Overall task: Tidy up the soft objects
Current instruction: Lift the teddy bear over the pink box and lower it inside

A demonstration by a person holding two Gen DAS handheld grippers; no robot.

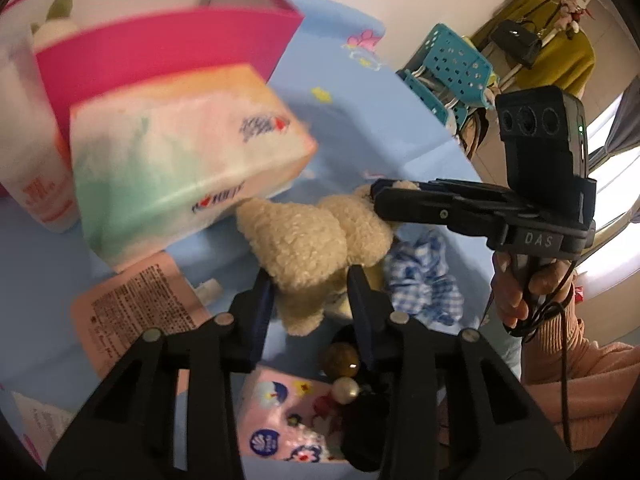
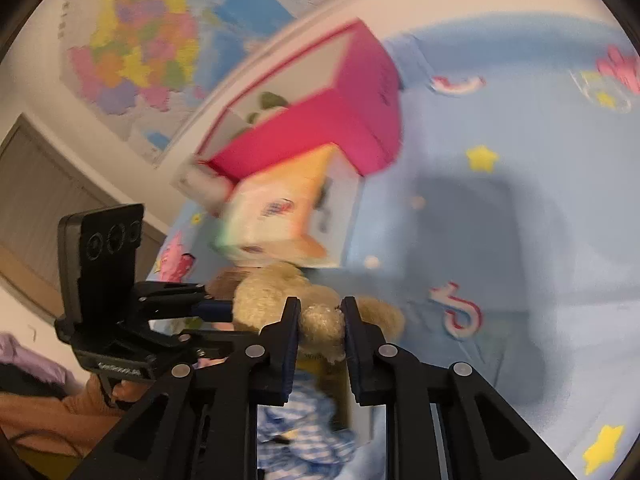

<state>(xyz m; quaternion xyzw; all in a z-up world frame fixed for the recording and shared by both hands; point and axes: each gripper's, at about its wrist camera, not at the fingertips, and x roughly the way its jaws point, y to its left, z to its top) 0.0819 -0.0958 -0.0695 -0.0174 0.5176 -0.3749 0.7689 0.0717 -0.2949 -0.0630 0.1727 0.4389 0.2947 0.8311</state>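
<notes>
While both your grippers close in on the cream plush toy [image 1: 308,240] lying on the blue patterned sheet [image 1: 360,120], each one pinches a different part of it. Your left gripper [image 1: 310,284] clamps a fuzzy limb at the near end; your right gripper [image 2: 320,320] squeezes a tuft of fur between its pads, reaching in from the side in the left wrist view. Just beside the toy lies a blue checked cloth [image 1: 424,280]. A tissue pack [image 1: 180,160] touches the toy's far side, with a pink box [image 1: 160,52] behind it.
</notes>
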